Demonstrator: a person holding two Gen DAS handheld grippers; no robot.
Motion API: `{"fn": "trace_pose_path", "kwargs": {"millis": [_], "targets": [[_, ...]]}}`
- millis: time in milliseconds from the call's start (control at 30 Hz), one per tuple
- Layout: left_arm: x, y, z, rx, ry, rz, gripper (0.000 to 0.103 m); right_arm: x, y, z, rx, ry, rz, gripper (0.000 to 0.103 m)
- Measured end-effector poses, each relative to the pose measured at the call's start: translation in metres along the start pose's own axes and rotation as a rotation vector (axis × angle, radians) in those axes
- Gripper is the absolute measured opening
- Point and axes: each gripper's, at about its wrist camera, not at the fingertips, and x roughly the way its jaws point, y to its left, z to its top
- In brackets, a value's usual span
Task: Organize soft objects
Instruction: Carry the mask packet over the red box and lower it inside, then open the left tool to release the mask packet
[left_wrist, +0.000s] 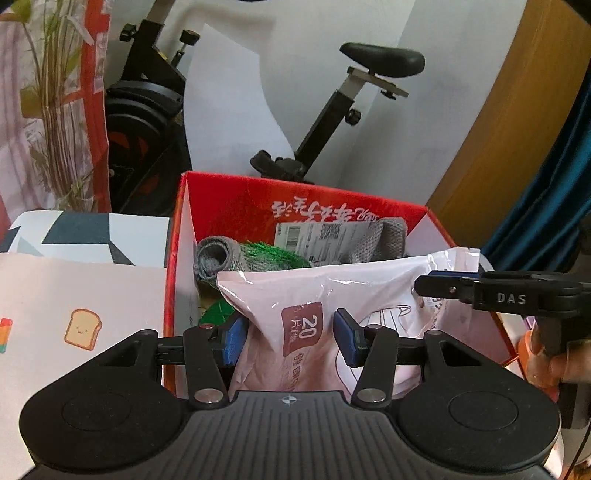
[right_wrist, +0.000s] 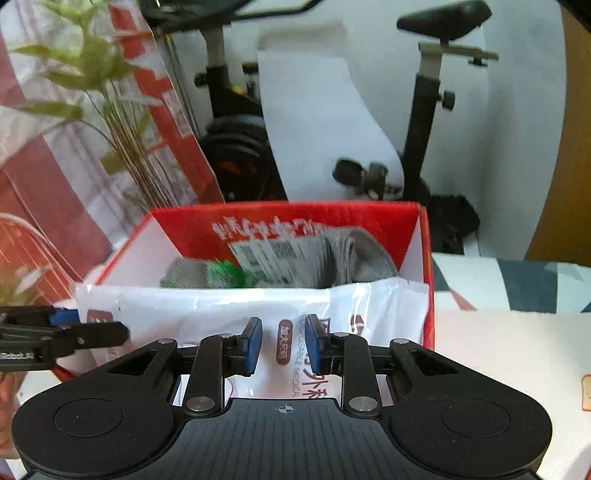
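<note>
A pale pink plastic pack (left_wrist: 317, 295) with a maroon "20" label lies across the near edge of a red cardboard box (left_wrist: 229, 199). My left gripper (left_wrist: 291, 341) is shut on the pack's left part. My right gripper (right_wrist: 283, 345) is shut on its right part, seen as a white pack (right_wrist: 221, 306) in the right wrist view. Inside the box (right_wrist: 369, 218) lie grey knitted cloth (left_wrist: 218, 258), a green tinsel item (left_wrist: 273, 254) and a labelled parcel (left_wrist: 325, 236). Each gripper shows in the other's view, right (left_wrist: 443, 286) and left (right_wrist: 85, 332).
The box stands on a table with a pink toast-print cover (left_wrist: 81, 310) and a grey-white patterned cloth (right_wrist: 517, 280). An exercise bike (left_wrist: 354, 99) stands behind against a white wall. A plant (right_wrist: 110, 110) and a red-white bag (left_wrist: 94, 92) stand at the left.
</note>
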Motion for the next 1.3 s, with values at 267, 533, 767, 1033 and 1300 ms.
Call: {"fn": "trace_pose_path", "kwargs": {"millis": [267, 533, 767, 1033, 1300], "targets": [[0.014, 0.004, 0.001, 0.031, 0.046, 0.021, 0.053, 0.032, 0.004, -0.002, -0.008, 0.139, -0.036, 0.025], [0.001, 0.002, 0.008, 0.042, -0.009, 0.021, 0.053, 0.053, 0.005, -0.004, 0.011, 0.237, -0.065, 0.026], [-0.002, -0.011, 0.009, 0.084, -0.044, 0.033, 0.053, 0.053, 0.016, -0.01, -0.044, 0.259, -0.079, 0.026], [-0.013, -0.018, 0.003, 0.099, -0.049, 0.049, 0.053, 0.033, 0.02, -0.016, -0.014, 0.199, -0.088, 0.031], [-0.035, -0.027, -0.006, 0.112, -0.068, 0.095, 0.053, -0.006, 0.034, -0.019, -0.002, 0.09, -0.068, 0.041]]}}
